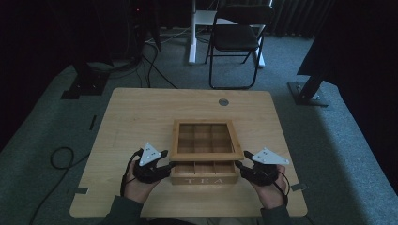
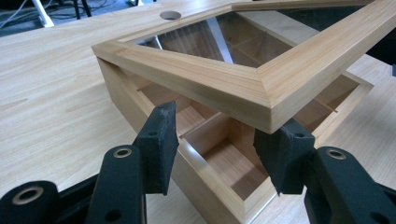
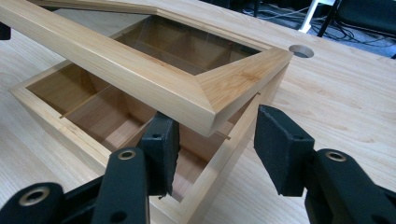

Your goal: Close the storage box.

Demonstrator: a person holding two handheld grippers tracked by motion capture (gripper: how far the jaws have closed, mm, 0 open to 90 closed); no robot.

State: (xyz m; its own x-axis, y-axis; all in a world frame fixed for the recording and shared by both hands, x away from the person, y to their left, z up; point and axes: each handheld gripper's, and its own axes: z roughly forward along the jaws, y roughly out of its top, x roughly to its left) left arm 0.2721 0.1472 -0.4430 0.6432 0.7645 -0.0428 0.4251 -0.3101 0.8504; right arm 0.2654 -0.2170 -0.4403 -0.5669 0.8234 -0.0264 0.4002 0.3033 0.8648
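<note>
A wooden tea box [image 1: 204, 179] marked TEA stands near the table's front edge, with empty compartments inside. Its glass-windowed lid [image 1: 206, 154] is raised at the front and hinged at the back. My left gripper [image 1: 169, 165] is at the lid's front left corner, open. In the left gripper view the gripper [image 2: 219, 149] straddles the box wall [image 2: 121, 93], one jaw under the lid corner [image 2: 261, 98]. My right gripper [image 1: 239, 165] mirrors it at the front right corner. It [image 3: 222, 149] is open too, with the lid corner [image 3: 210, 102] above its inner jaw and the box [image 3: 46, 116] below.
The wooden table [image 1: 136, 117] has a round cable hole [image 1: 223, 101] near its far edge. Behind the table stand a black folding chair [image 1: 237, 37] and dark stands. A cable loop [image 1: 61, 157] lies on the carpet at the left.
</note>
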